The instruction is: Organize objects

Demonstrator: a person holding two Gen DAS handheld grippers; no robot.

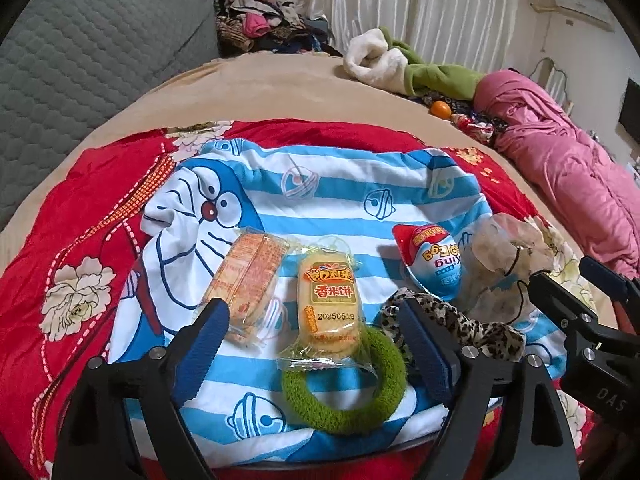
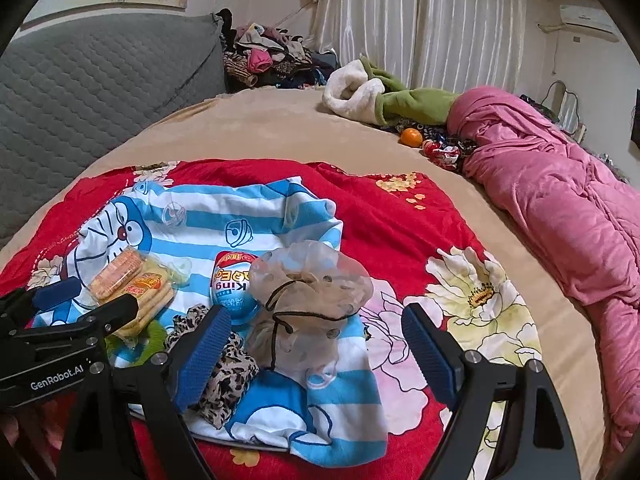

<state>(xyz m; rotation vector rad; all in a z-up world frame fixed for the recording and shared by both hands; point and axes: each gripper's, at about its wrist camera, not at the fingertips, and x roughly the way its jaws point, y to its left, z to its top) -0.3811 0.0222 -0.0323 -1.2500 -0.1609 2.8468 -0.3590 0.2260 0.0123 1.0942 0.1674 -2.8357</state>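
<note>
On the striped cloth [image 1: 320, 200], snacks and hair ties lie mixed, unsorted. Both hand-held grippers spread, empty: left [image 1: 316, 344] over the rice cracker pack [image 1: 328, 304], right [image 2: 316, 336] by the sheer scrunchie [image 2: 308, 292]. Stage unclear; any pick needs jaws straddling one item.

Bed's pretty loaded from where I'm driving

Tan bed [image 2: 280, 128] carries a red floral quilt [image 2: 400, 216] at 6 o'clock, a pink duvet [image 2: 552, 184] at 3, a green-and-white fleece [image 2: 376, 92] and an orange [image 2: 411, 137] around 1.

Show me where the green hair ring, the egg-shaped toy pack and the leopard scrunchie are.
green hair ring [image 1: 384, 400]: left wrist view, lower right curve.
egg-shaped toy pack [image 1: 434, 264]: left wrist view, label middle.
leopard scrunchie [image 2: 228, 380]: right wrist view, folded middle.
</note>
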